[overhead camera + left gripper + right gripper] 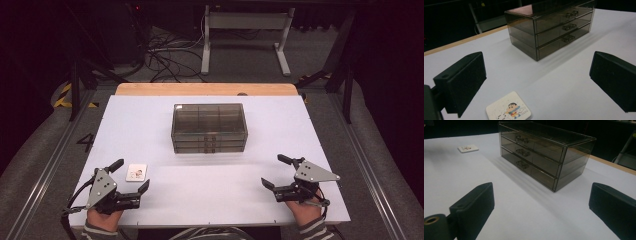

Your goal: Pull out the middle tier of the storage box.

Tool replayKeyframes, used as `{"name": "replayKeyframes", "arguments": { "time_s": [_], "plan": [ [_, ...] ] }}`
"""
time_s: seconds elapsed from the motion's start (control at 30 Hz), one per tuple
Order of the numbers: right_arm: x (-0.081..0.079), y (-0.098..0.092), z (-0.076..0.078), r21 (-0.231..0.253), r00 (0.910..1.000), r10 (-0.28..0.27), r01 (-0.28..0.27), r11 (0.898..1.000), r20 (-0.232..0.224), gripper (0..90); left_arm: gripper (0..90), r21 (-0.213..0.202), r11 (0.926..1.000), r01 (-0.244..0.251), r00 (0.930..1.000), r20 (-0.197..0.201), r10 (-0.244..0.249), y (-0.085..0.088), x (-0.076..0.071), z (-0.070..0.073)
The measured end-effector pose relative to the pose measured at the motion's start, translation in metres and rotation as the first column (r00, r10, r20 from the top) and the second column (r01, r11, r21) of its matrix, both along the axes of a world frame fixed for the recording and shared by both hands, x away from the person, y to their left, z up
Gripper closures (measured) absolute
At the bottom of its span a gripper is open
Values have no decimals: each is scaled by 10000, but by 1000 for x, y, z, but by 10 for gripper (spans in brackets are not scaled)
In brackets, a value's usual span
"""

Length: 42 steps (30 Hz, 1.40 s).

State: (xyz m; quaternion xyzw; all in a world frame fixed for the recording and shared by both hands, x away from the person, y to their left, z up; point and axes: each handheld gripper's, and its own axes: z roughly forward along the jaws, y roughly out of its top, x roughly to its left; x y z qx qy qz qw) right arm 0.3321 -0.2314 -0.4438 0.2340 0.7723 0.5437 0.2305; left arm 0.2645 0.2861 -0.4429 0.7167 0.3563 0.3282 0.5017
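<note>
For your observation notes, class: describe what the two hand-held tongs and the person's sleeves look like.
Both tongs, left and right, are black, each with two blocky, flat-faced jaws. A grey three-cornered plate dotted with small dark holes tops each one, and a black cable trails from the back. The sleeves are striped, dark and light.

A white table [300,130] with a wooden edge [205,89] at 12 o'clock stands on grey carpet [40,150]. Beyond it, a white desk frame [245,30] and tangled cables [170,60] lie in a dark room. Yellow-black hazard tape [64,95] marks the floor at 10 o'clock.
</note>
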Motion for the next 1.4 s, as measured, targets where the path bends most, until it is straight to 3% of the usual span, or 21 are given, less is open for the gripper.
{"name": "replayKeyframes", "arguments": {
  "time_s": [0.57, 0.83, 1.4],
  "plan": [
    [0, 0, -1, -111, 10000, -65, 64, 9999, -51, 81, 20, 108, 9999, 17, 10000, 78, -18, -2, 0, 0],
    [1, 1, 1, -101, 9998, -109, 107, 9999, -185, 99, 20, 405, 9992, -15, 9999, 144, 9, -4, -2, 0],
    [11, 21, 17, -290, 9985, 315, -329, 9990, -448, 129, 20, 350, 9993, -89, 10000, 15, 88, -4, 0, 0]
  ]
}}
